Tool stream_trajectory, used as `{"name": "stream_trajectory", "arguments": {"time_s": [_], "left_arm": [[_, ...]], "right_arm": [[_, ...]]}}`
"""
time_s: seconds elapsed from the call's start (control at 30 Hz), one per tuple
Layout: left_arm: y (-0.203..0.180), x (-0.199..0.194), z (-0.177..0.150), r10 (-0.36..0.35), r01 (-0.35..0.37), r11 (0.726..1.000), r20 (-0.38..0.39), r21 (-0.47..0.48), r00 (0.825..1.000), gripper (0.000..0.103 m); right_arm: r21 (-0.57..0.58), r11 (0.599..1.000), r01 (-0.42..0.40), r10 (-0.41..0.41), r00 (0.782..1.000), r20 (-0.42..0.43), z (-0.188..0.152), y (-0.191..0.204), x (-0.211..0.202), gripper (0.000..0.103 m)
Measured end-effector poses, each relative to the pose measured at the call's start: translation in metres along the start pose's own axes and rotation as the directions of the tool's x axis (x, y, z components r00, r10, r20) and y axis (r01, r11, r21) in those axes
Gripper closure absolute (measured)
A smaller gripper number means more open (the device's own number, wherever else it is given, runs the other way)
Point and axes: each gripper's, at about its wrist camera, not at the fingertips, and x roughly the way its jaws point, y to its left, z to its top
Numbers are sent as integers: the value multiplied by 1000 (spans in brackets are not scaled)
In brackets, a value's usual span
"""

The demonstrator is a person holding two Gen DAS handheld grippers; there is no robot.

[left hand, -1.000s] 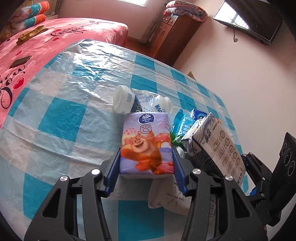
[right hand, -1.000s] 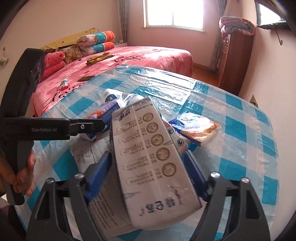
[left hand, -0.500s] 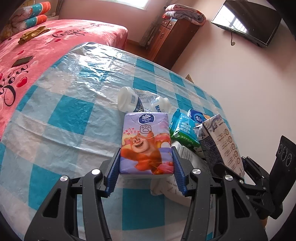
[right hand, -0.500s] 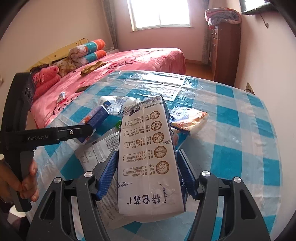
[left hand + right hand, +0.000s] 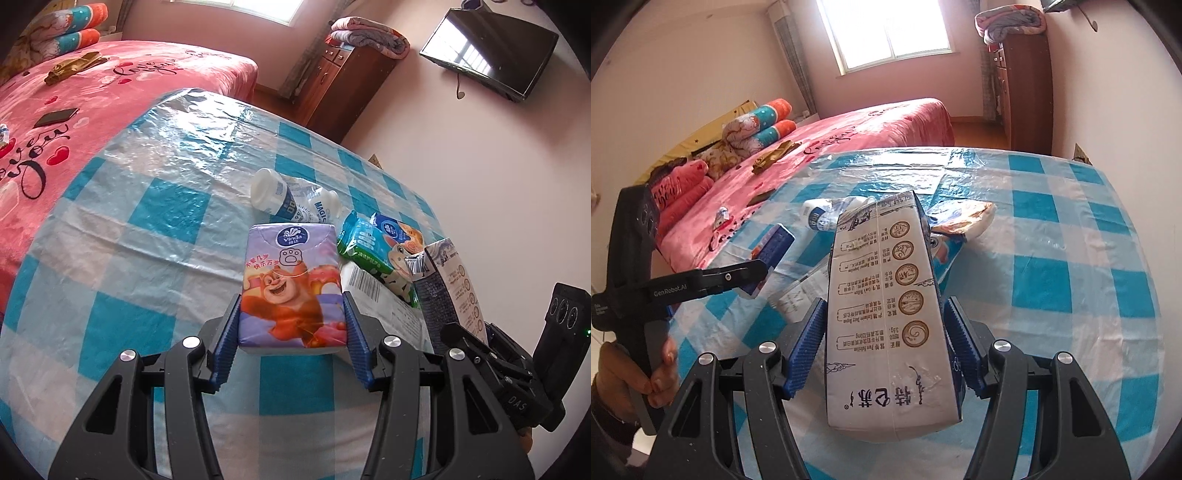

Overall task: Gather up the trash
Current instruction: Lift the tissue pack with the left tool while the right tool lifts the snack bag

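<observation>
The right tool (image 5: 882, 345) has just been closing its jaws onto the milk carton (image 5: 886, 314), which now stands straighter between them instead of leaning toward 11 o'clock, lifted off the table (image 5: 1071, 280).

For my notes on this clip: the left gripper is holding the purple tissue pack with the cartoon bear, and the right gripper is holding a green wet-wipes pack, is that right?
Not quite. The right gripper holds a white milk carton, as the right wrist view shows; the green wet-wipes pack lies on the table. The left gripper does hold the purple tissue pack.
</observation>
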Motion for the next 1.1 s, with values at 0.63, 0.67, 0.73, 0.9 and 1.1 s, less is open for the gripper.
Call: {"name": "stream_trajectory", "arguments": {"time_s": [0.63,0.67,0.73,0.9,1.1], "left_arm": [[17,-42,-21,-21,21,1000,48,-13,999,50],[19,-45,-22,-19,19,1000,55,-9,998,50],[23,-51,-24,-18,18,1000,63,-9,998,50],[34,-64,-31,-26,28,999,77,-21,997,50],[50,-85,-40,-36,40,998,100,-39,994,50]], "right_arm": [[-27,997,-68,68,997,-27,-21,54,-11,38],[-28,997,-72,71,997,-31,-22,57,-11,38],[-29,996,-80,79,996,-39,-23,62,-11,38],[-21,993,-113,112,992,-61,-26,73,-10,38],[-28,988,-153,150,984,-101,-29,94,-4,38]]}}
